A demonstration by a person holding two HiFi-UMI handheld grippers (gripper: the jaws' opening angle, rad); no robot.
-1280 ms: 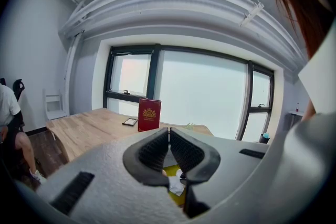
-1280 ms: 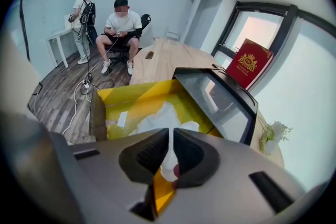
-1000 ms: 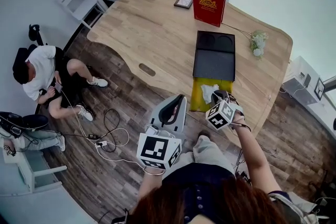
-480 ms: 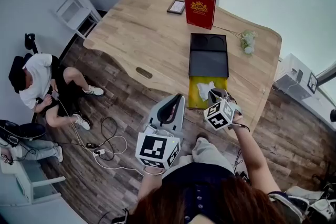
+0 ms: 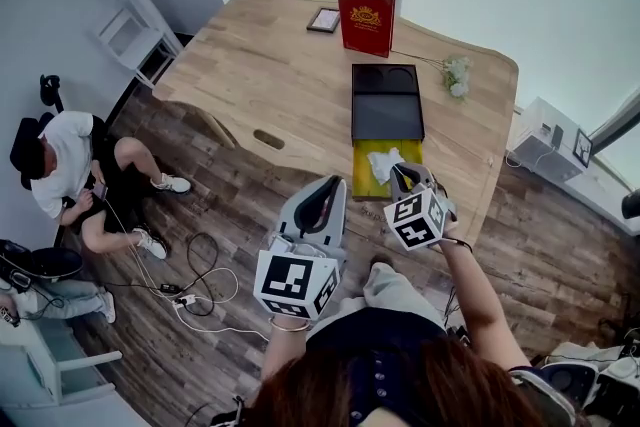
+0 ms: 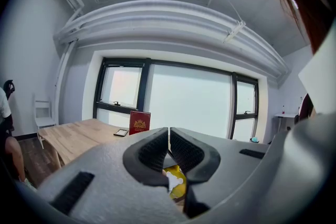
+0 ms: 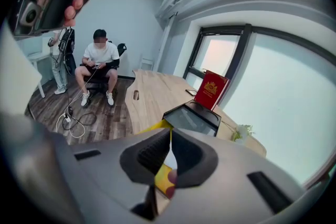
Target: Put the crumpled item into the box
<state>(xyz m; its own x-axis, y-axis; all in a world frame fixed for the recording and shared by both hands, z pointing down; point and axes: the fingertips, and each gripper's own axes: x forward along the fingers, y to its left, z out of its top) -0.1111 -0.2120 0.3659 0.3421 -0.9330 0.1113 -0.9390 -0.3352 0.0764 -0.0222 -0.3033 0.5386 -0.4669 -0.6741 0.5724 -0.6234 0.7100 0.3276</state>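
Grey jaws of the left gripper (image 6: 168,136) are pressed together with nothing between them. It hangs off the near edge of the table (image 5: 270,75), low and to the left, above the floor. The right gripper (image 7: 170,136) is also closed on nothing, only a thin slit showing between its pads. In the head view it sits over the table's near edge with its tips aimed forward.

Just ahead of those tips and slightly to their left lies the crumpled item (image 5: 382,164), a white wad resting on a yellow surface (image 5: 362,183). I cannot tell whether that surface is a sheet or a shallow tray. The right gripper is clearly the nearer of the two. The left one stands well apart from the wad, on its left side.

Directly beyond the yellow patch, touching it, is the black box (image 5: 386,115). It is open-topped, and its long axis runs straight away from the person. By my reading the wad has to go forward, along the line the right gripper already points, and those jaws must first spread.

Farther back stand a red book (image 5: 365,18), upright, a small frame (image 5: 323,19) and pale flowers (image 5: 457,75)
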